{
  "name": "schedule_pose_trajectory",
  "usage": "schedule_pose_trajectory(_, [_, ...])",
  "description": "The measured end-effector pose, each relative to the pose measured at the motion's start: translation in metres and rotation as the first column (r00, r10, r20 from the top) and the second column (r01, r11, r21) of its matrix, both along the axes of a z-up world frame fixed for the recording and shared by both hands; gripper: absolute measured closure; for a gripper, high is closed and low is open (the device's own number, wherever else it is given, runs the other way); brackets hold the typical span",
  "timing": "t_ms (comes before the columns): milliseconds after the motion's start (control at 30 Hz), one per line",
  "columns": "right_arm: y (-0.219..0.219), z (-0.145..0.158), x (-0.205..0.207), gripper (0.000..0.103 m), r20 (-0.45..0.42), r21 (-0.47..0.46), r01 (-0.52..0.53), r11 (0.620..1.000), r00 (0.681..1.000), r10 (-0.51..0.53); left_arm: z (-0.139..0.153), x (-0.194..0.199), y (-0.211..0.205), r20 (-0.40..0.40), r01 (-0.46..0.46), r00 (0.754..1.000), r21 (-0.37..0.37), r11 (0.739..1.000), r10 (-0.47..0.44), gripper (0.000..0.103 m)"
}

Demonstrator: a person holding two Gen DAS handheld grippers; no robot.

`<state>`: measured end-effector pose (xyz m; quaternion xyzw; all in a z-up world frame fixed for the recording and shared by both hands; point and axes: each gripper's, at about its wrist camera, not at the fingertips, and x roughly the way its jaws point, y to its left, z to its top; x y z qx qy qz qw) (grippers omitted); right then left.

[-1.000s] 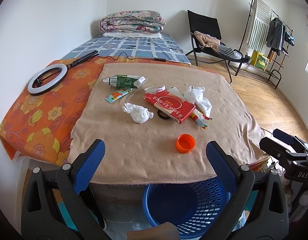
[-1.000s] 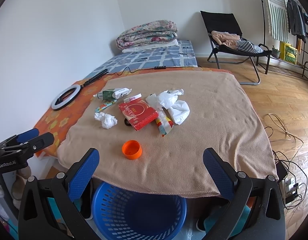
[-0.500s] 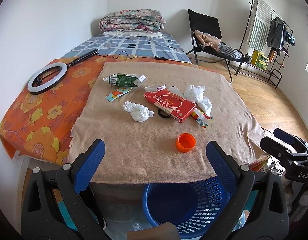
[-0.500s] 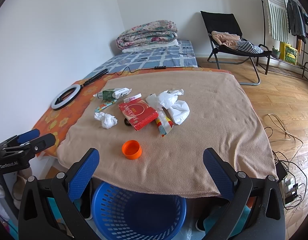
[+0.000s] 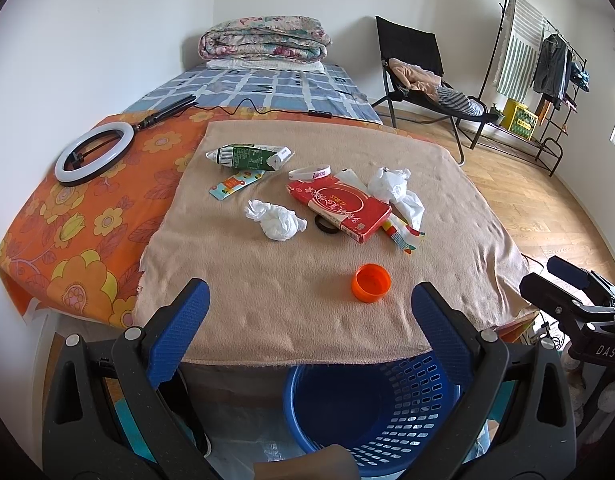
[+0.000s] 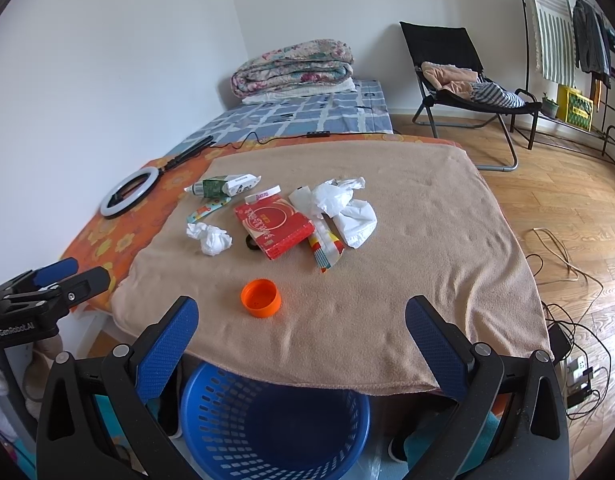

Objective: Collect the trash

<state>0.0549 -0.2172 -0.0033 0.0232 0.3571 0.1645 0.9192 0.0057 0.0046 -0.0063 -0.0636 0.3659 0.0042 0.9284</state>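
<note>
Both the left gripper [image 5: 307, 308] and the right gripper [image 6: 301, 320] hang spread wide and empty at the bottom of the frame, above a blue basket [image 5: 387, 412] at the near edge of the tan blanket [image 5: 267, 300]. The trash lies mid-frame: an orange cap [image 5: 370, 282] nearest, then a crumpled tissue [image 5: 276, 220], a red box [image 5: 338, 205] and a green carton [image 5: 249, 157] farther back.

Strewn on the beige blanket [image 5: 267, 304]: orange cap [image 5: 370, 282] mouth-up nearest, crumpled tissue [image 5: 277, 224], red box [image 5: 341, 206] lying flat, green carton [image 5: 249, 157] on its side. Below the edge, blue basket [image 5: 387, 428].
</note>
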Motion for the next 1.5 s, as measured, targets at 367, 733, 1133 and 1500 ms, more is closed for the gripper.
schedule_pose_trajectory(367, [-0.001,-0.001,0.000,0.000,-0.002,-0.001,0.001,1.000,1.000,-0.001,0.000,0.001,0.000,-0.001,0.000,1.000,-0.001,1.000,0.000,0.000])
schedule_pose_trajectory(733, [0.000,-0.001,0.000,0.000,-0.003,-0.003,0.001,1.000,1.000,-0.001,0.000,0.002,0.002,-0.004,0.000,1.000,-0.002,1.000,0.000,0.000])
schedule_pose_trajectory(1133, [-0.007,-0.006,-0.002,0.000,-0.016,-0.024,0.005,1.000,1.000,-0.005,-0.001,0.001,0.004,-0.005,-0.003,1.000,-0.008,1.000,0.003,0.000])
schedule_pose_trajectory(1500, [-0.018,-0.001,-0.017,0.000,-0.026,-0.064,0.053,0.997,0.998,-0.055,0.013,-0.020,0.014,0.059,-0.026,0.998,0.004,1.000,0.026,0.001])
